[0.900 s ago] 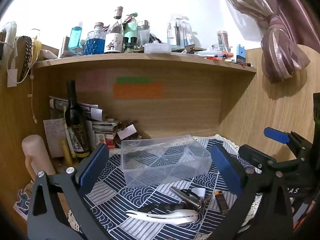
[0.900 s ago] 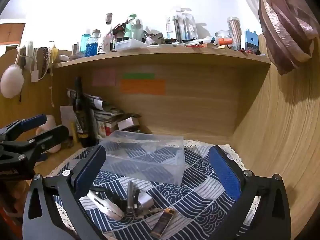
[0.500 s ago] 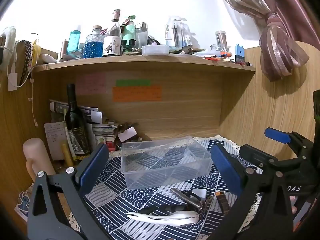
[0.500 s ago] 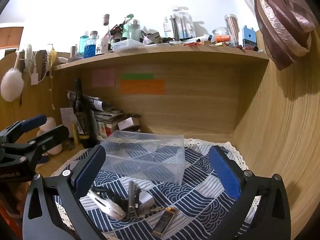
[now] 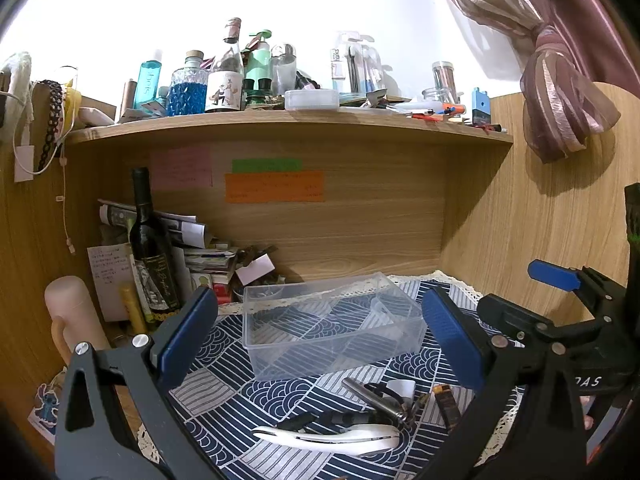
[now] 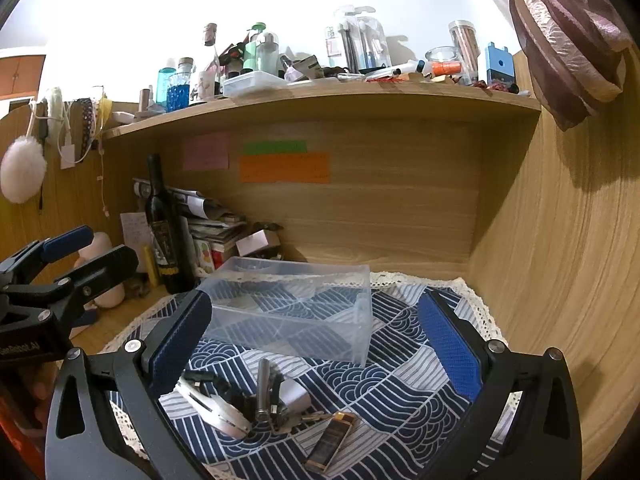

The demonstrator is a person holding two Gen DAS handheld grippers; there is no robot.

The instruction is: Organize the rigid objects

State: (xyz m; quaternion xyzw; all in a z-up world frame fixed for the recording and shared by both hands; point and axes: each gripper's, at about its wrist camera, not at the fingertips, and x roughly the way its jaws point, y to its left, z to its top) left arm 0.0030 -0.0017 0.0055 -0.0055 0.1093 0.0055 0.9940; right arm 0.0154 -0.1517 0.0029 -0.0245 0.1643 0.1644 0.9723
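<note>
Both spread hand-held grippers (image 5: pixel 318 334) (image 6: pixel 316 336) hover above small tools (image 6: pixel 256 404) beside clear box (image 6: pixel 292 304).

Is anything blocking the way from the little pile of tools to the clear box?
Nothing visible does. The tool pile lies on the cloth right before the clear box, whose top is open.

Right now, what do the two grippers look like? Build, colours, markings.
Both match: the left gripper and the right gripper have black angular frames with triangular cutouts, silver pivot screws and flat blue textured finger pads. White lettering on each body is only partly readable. No cables or sleeves visible.
</note>
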